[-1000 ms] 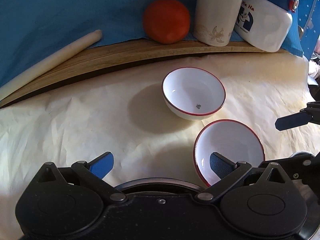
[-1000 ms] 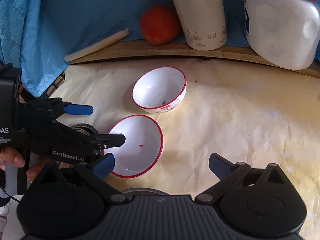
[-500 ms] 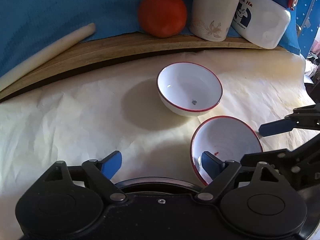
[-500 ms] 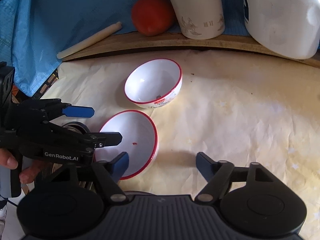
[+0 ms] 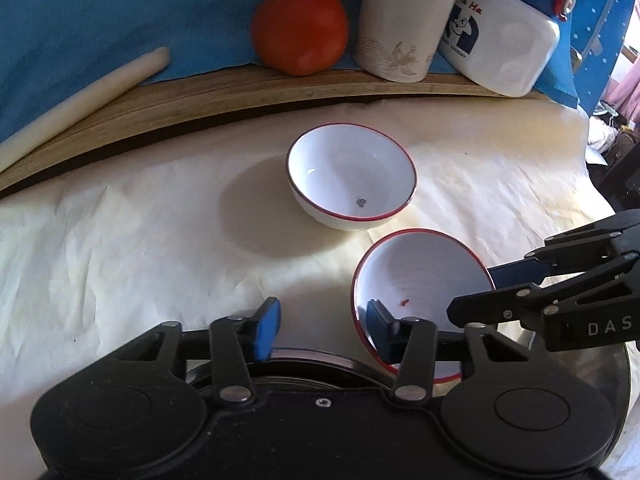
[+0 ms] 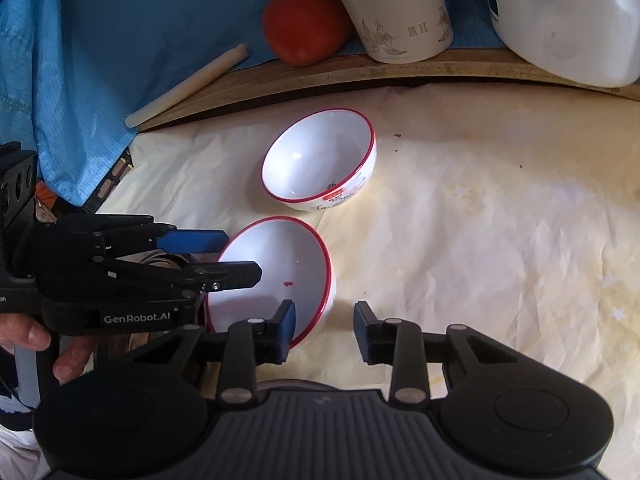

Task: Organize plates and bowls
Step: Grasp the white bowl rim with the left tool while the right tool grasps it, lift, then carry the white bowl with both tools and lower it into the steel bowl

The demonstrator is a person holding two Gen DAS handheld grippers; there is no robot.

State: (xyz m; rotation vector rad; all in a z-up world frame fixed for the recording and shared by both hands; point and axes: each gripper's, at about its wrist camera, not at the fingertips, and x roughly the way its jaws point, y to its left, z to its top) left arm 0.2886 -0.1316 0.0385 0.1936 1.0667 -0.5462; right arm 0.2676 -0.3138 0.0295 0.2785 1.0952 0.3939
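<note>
Left wrist view: the left gripper [image 5: 322, 330] has just been closing and stands about half open. Its right pad sits inside the near bowl [image 5: 420, 276], its left pad over the cream paper [image 5: 120, 248], so the bowl's rim runs between the jaws; the pads do not yet pinch it, as far as this view shows. The near bowl, white with a red rim, is tilted and sits just in front of the far bowl [image 5: 352, 178], which stands upright on the paper. The right gripper [image 5: 496, 292] reaches in from the right at the near bowl's opposite rim. Behind the far bowl, on a wooden ledge [image 5: 240, 88], stand a tomato [image 5: 300, 28], a cream flask [image 5: 404, 24] and a white jug [image 5: 508, 40]; a pale stick [image 5: 84, 96] lies to the left.

Right wrist view: the right gripper [image 6: 324, 330] has also just been closing and is now fairly narrow. Its left pad is inside the near bowl [image 6: 280, 264], its right pad outside, rim between them; contact cannot be told. The left gripper [image 6: 224, 254], held by a hand [image 6: 32, 336], straddles the bowl's left rim. The far bowl [image 6: 320, 164] is just behind.
</note>
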